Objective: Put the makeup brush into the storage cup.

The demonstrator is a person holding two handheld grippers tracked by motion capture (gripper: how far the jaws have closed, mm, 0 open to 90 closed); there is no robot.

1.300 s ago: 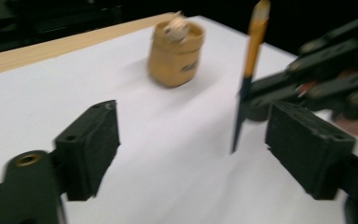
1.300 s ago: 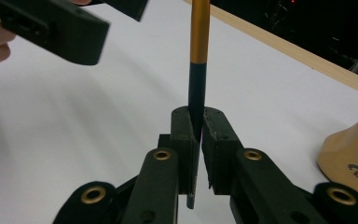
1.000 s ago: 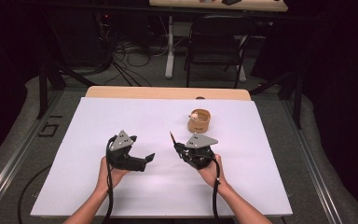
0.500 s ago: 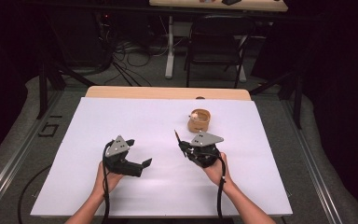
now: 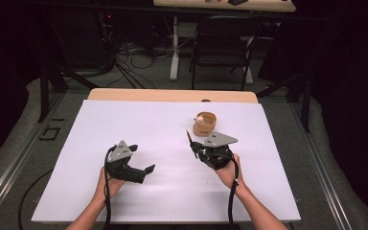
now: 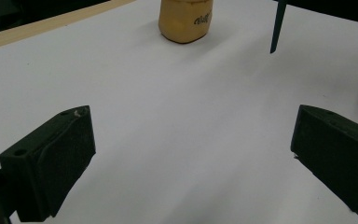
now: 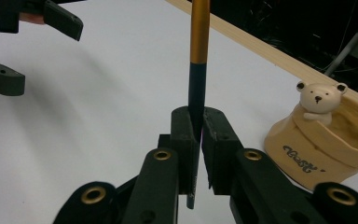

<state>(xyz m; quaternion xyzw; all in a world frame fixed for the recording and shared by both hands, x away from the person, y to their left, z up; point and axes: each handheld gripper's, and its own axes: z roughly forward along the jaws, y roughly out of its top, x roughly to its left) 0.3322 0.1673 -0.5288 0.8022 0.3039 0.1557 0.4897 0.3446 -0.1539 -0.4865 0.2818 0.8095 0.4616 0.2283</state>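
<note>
We hold the right gripper over the white table, its jaws closed tight on a pen. In the right gripper view the pen stands between the two black jaws, dark at its lower end and gold above, and runs up out of the top of the picture. Just beside it, to the right in that view, sits the tan cup with a small bear perched on its rim. In the high view the cup stands on the table just beyond the right gripper, apart from it.

Our left gripper hangs low over the table, well apart from the cup. Its jaws stand wide open with nothing between them. In the left gripper view, the cup and the pen lie far ahead.
</note>
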